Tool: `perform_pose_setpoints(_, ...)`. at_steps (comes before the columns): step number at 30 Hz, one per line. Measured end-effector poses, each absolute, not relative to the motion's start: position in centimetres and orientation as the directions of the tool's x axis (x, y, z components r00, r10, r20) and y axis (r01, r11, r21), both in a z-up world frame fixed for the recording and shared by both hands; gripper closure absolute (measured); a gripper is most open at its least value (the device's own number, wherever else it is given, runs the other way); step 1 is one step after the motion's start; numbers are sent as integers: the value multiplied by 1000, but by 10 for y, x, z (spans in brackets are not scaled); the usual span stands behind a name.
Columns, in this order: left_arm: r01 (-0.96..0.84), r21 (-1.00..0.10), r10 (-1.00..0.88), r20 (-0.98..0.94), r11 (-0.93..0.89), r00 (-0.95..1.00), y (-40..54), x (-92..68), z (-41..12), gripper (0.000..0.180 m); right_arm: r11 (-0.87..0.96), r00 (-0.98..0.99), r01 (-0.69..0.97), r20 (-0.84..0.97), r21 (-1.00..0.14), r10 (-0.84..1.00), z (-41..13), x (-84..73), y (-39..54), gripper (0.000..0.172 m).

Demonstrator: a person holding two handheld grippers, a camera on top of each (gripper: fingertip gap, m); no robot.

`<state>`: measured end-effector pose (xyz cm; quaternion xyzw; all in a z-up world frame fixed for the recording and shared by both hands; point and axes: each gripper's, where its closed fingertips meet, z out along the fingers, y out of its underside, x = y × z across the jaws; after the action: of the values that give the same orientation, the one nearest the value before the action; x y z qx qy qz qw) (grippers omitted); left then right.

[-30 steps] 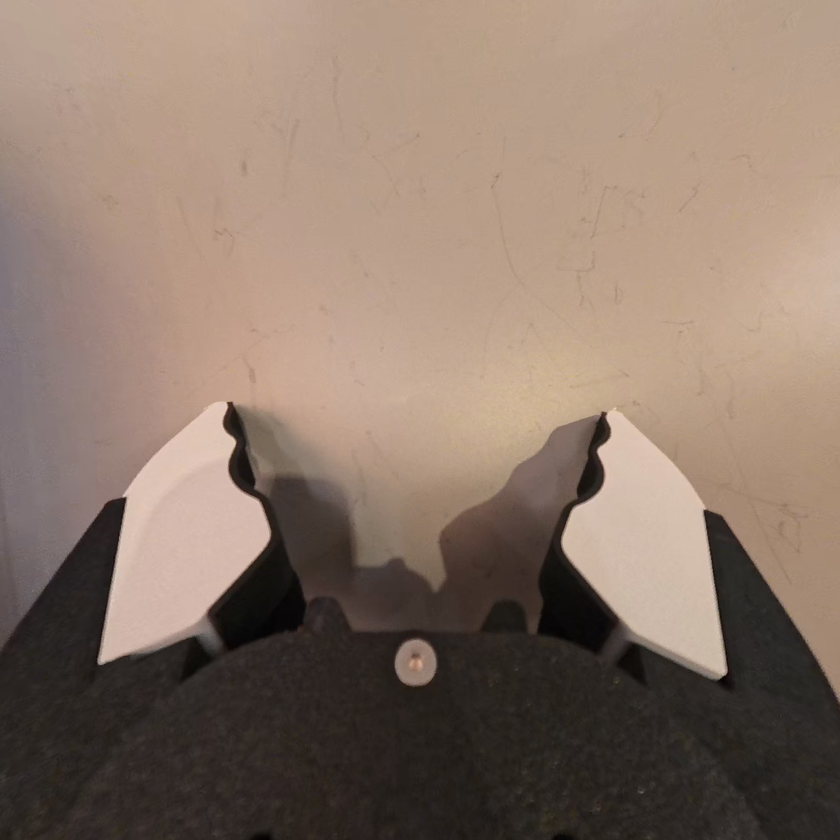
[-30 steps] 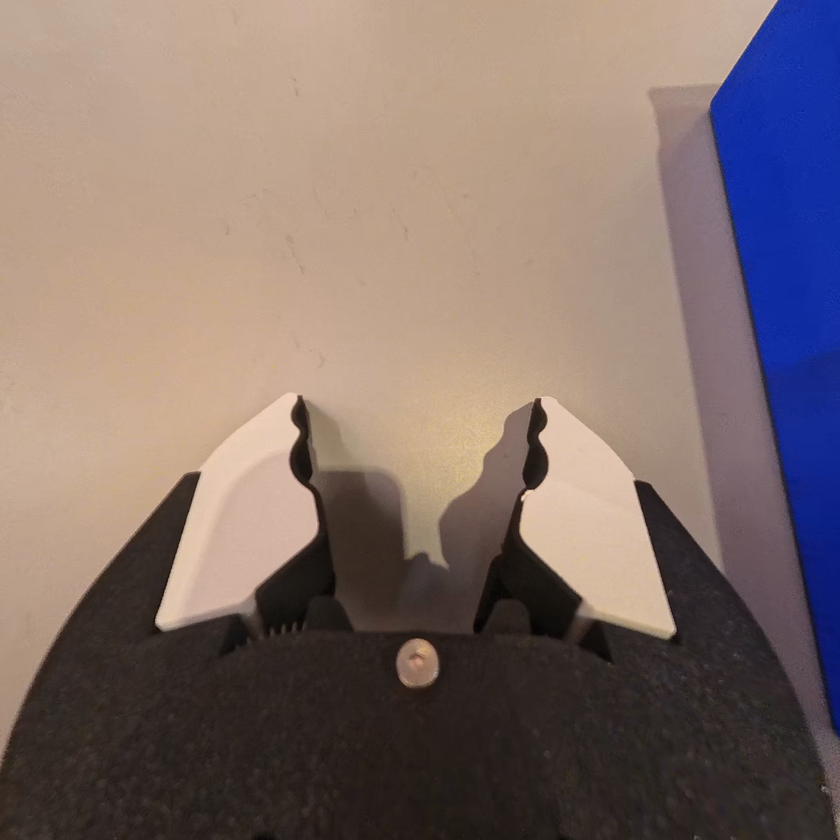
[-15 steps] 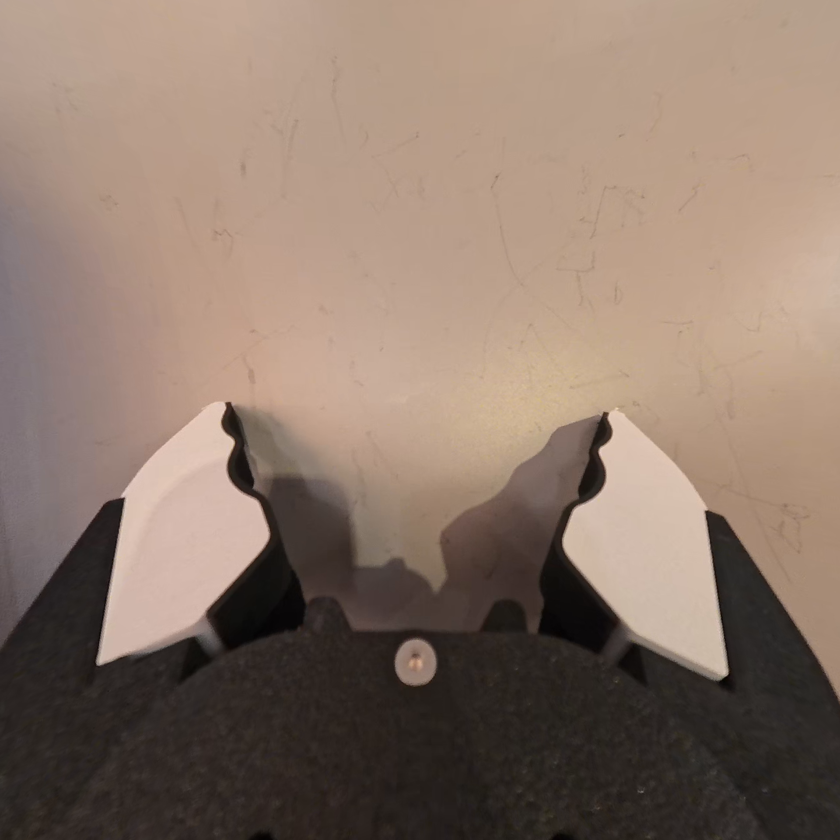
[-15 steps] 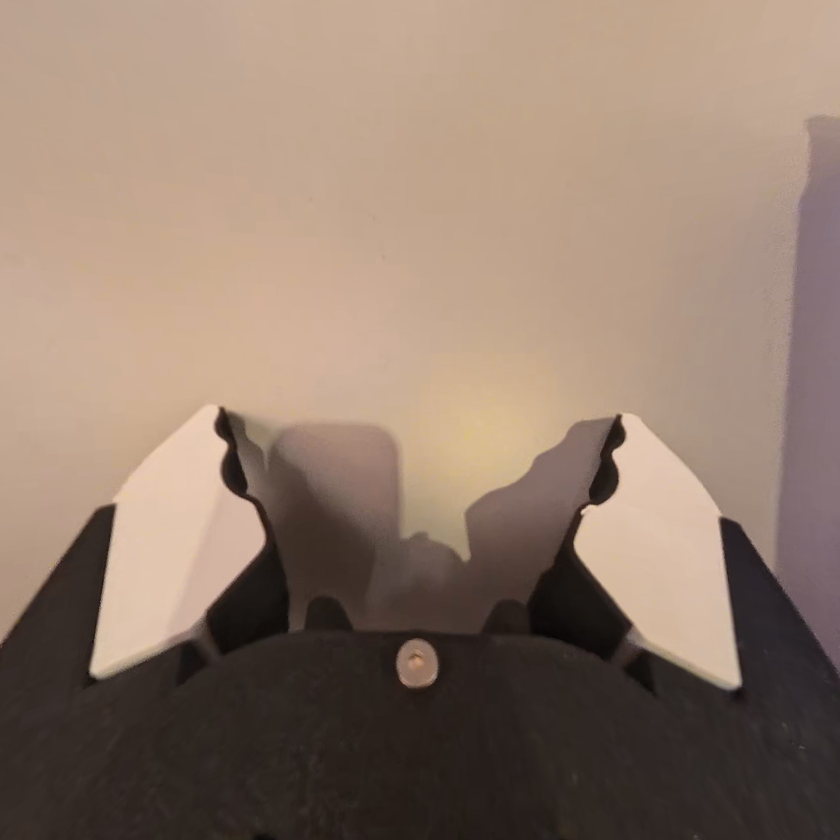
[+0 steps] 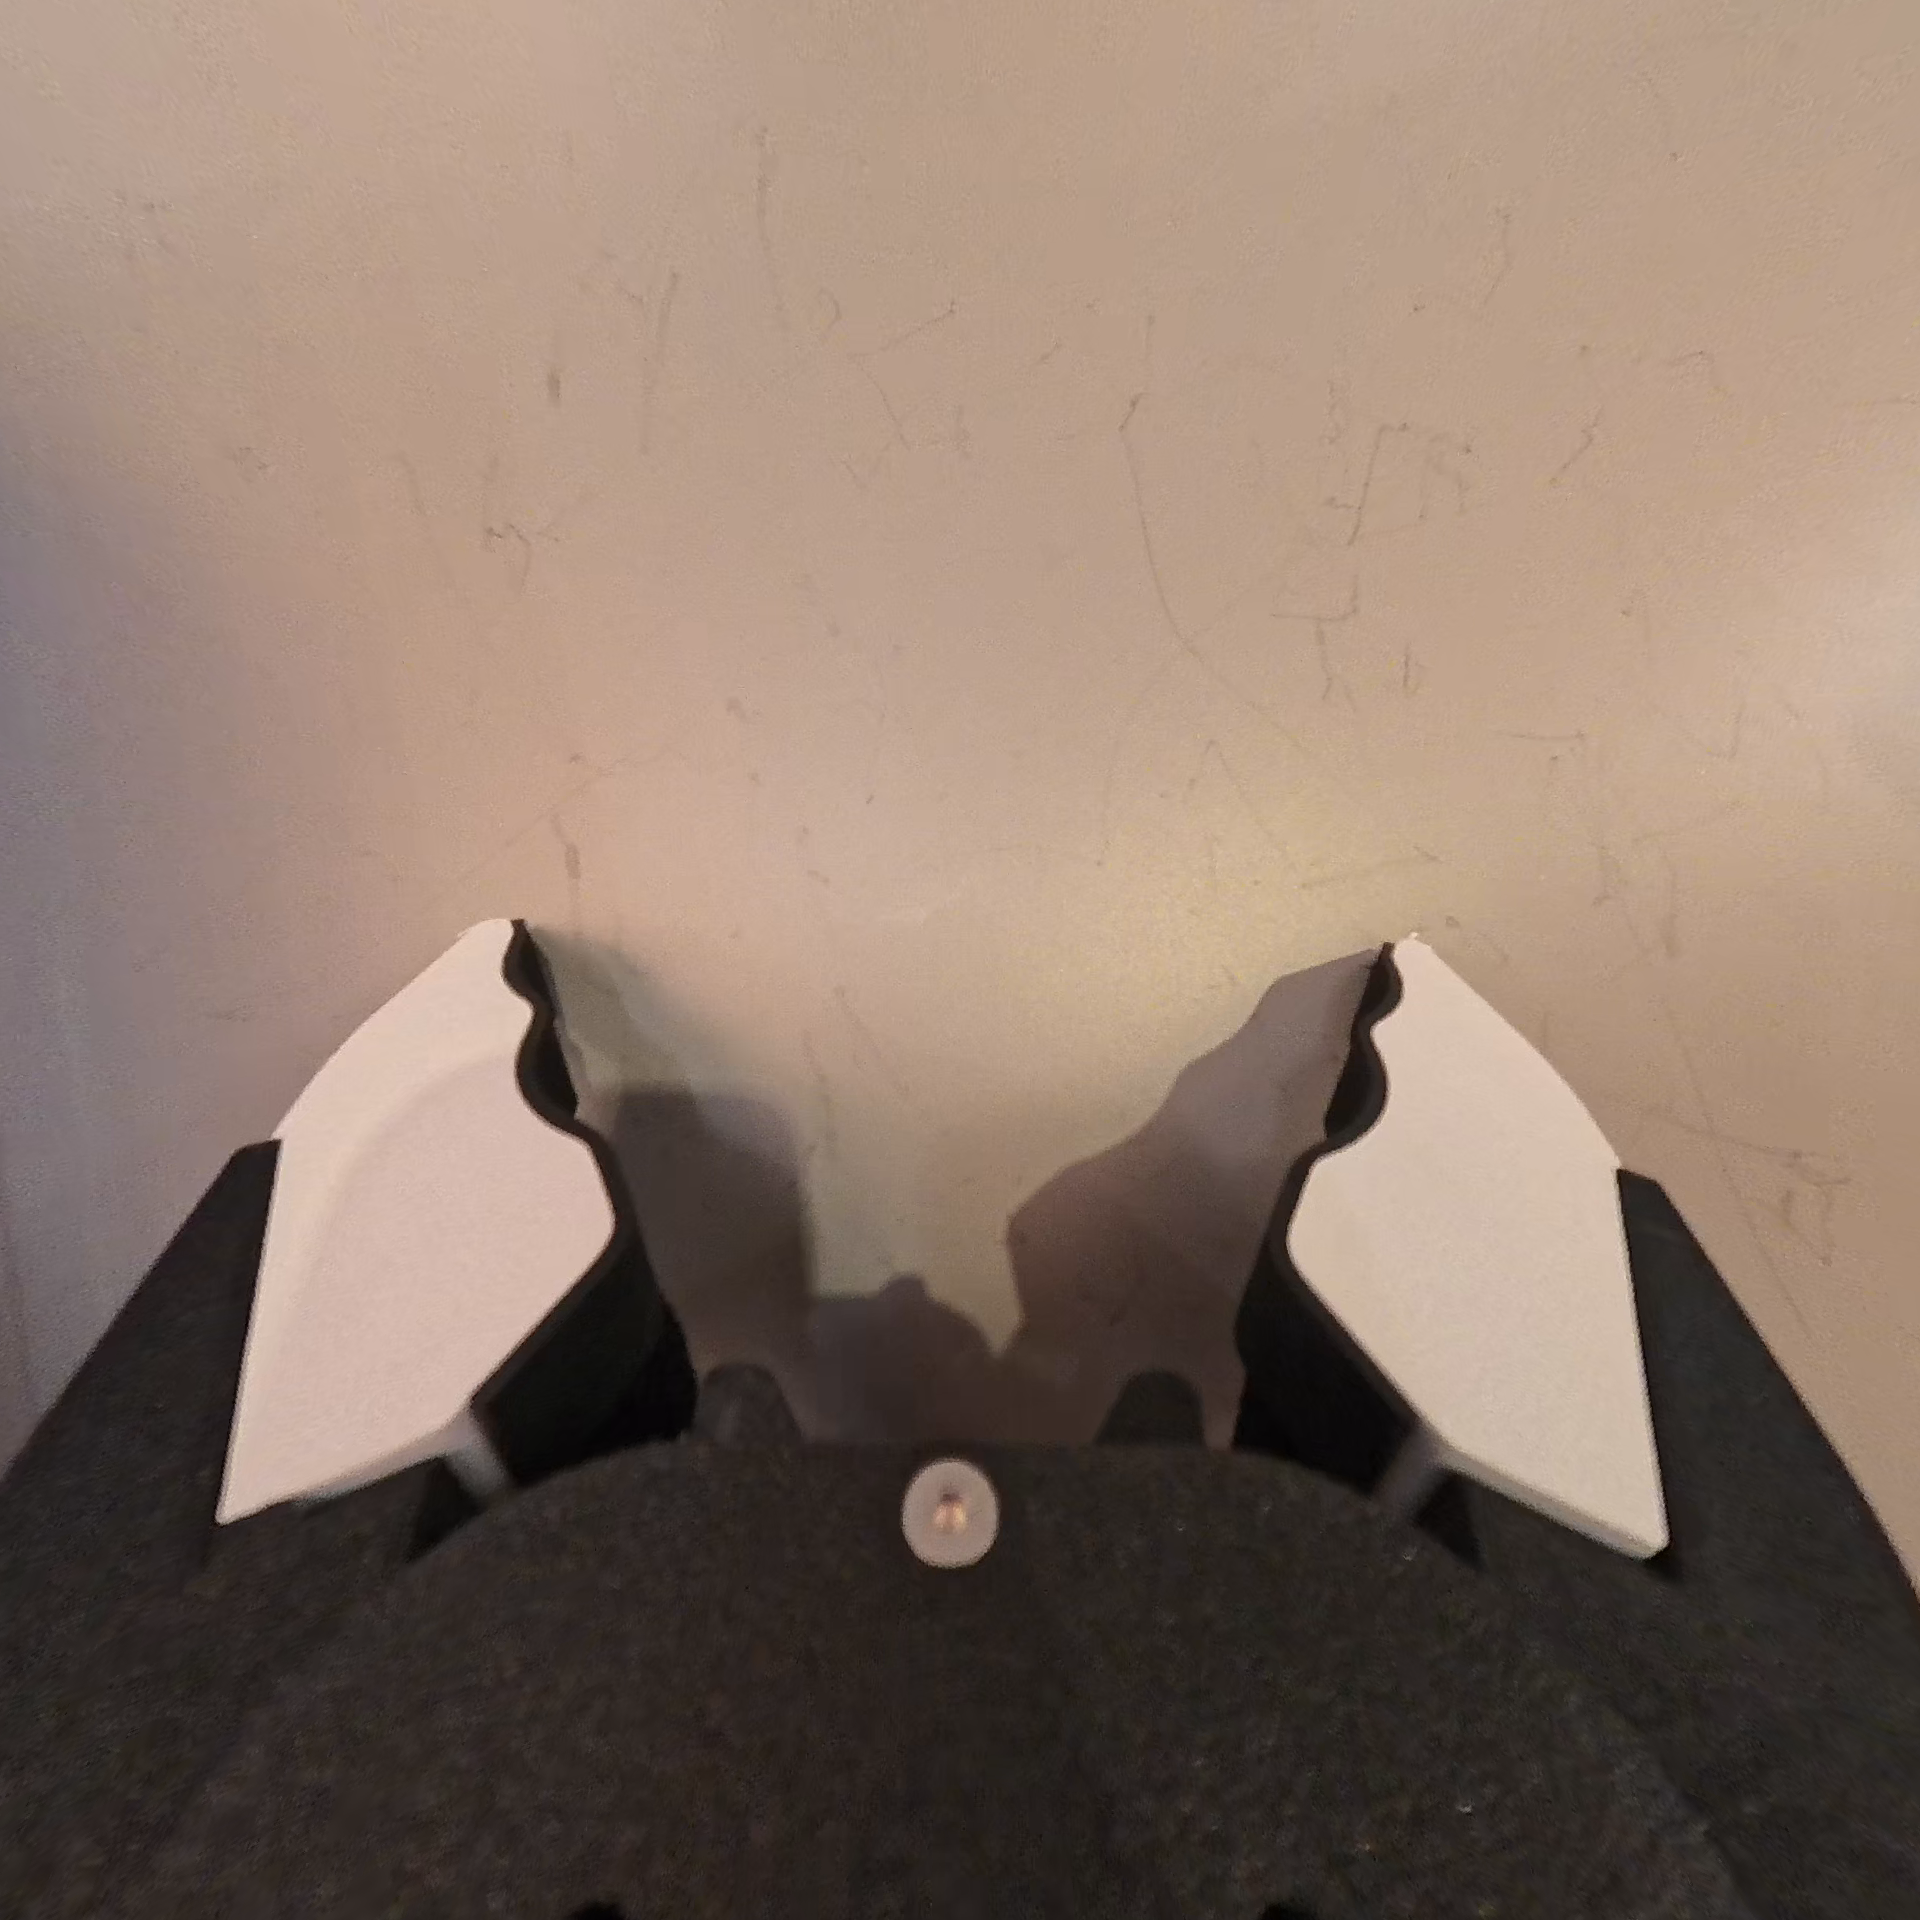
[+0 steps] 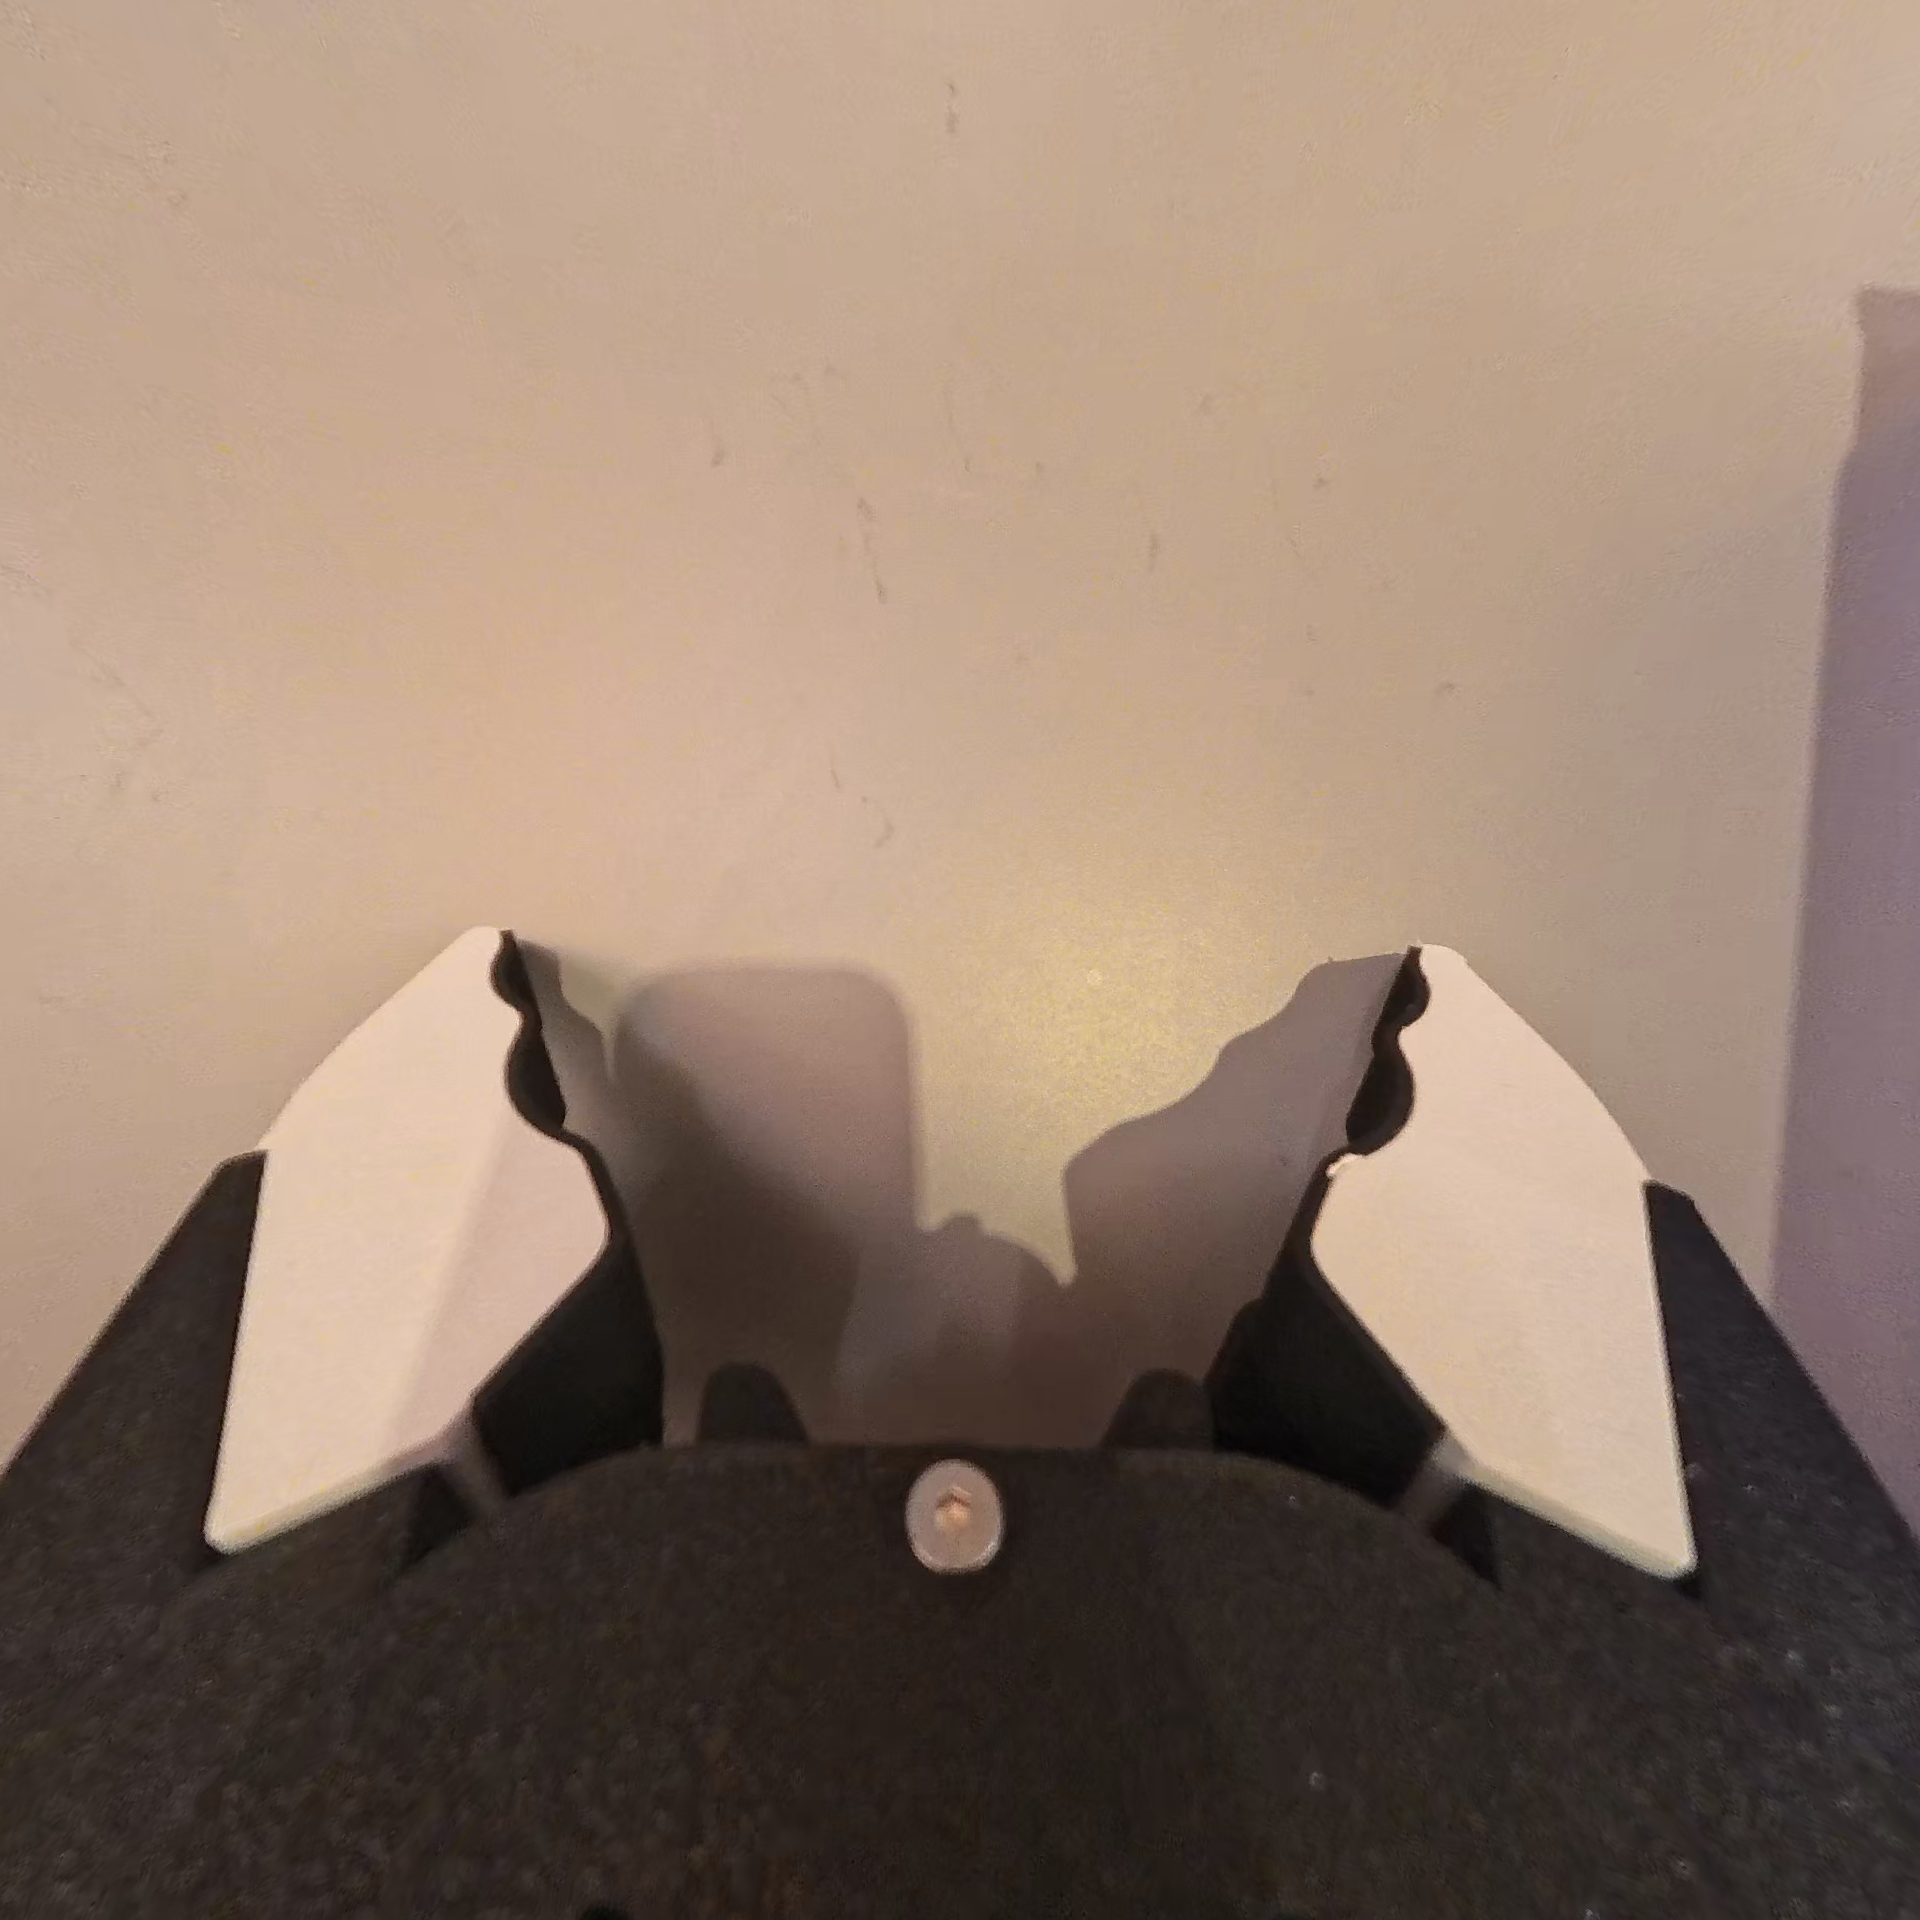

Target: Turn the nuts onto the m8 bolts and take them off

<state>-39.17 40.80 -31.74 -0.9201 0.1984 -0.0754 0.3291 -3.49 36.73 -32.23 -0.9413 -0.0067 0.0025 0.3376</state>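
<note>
Left wrist view shows the left tool [image 5: 956, 940] spread wide over a scratched beige surface [image 5: 935, 520], holding nothing. The right tool [image 6: 956, 940] gapes just as wide, equally bare. No nuts or bolts appear in either view, so how far the threading work has got can't be judged.

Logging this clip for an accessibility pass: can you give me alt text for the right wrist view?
The right gripper is wide open with nothing between its white fingers, pointing at a bare, lightly scuffed beige surface. A tall shadow falls along the right edge; no nuts or bolts are in sight.
</note>
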Motion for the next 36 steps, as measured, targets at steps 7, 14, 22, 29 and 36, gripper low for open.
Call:
perform_pose_setpoints(7,-316,-633,-415,9,-707,910,408,-391,-318,37,-770,999,40,-1,-636,53,-322,-35,369,25)
perform_pose_setpoints(14,-330,-629,-432,10,-704,902,406,-389,-319,34,-773,998,46,0,-633,60,-322,-36,369,25)
perform_pose_setpoints(22,-318,-637,-431,25,-703,902,408,-388,-317,34,-770,998,46,0,-636,59,-322,-36,369,25)
perform_pose_setpoints(29,-320,-633,-421,10,-705,907,409,-388,-319,34,-770,998,46,0,-636,59,-323,-36,369,25)
perform_pose_setpoints(36,-321,-633,-423,11,-704,906,409,-387,-319,34,-768,998,45,-3,-638,61,-322,-35,369,26)
